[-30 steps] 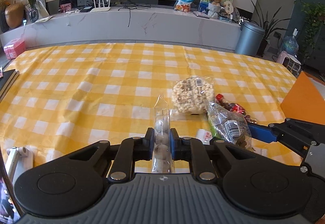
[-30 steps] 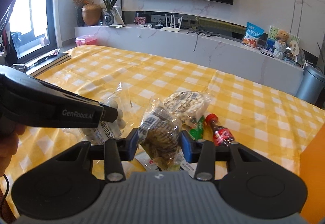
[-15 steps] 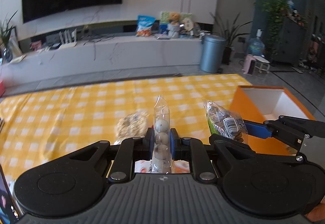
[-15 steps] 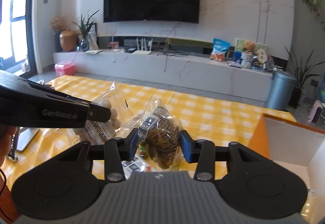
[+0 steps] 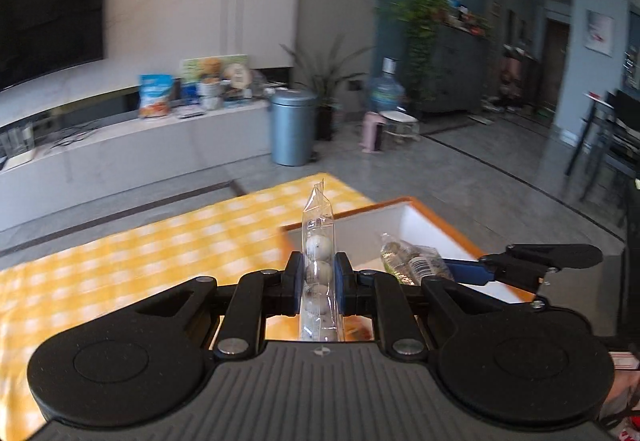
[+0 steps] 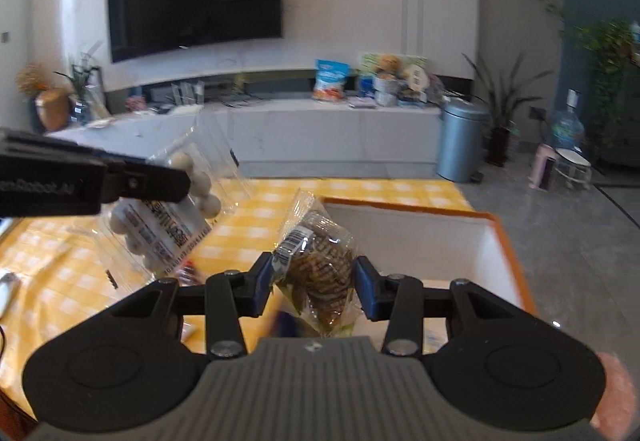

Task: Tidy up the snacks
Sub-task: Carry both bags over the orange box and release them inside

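My left gripper [image 5: 318,277] is shut on a clear bag of white round snacks [image 5: 318,261], held upright in the air; the bag also shows in the right wrist view [image 6: 176,217] at the left. My right gripper [image 6: 314,281] is shut on a clear bag of brown ridged snacks [image 6: 320,269], which also shows in the left wrist view [image 5: 412,263]. Both bags hang at the near edge of an orange box with a white inside [image 6: 440,237], also seen in the left wrist view [image 5: 436,229].
The yellow checked tablecloth [image 5: 140,261] stretches to the left, with a few small snacks on it [image 6: 188,269]. Beyond the table are a grey bin [image 6: 460,141], a TV bench and grey floor.
Both grippers have swung to the right with their bags, away from the snack pile, and now sit at the orange box. Both grips are unchanged.
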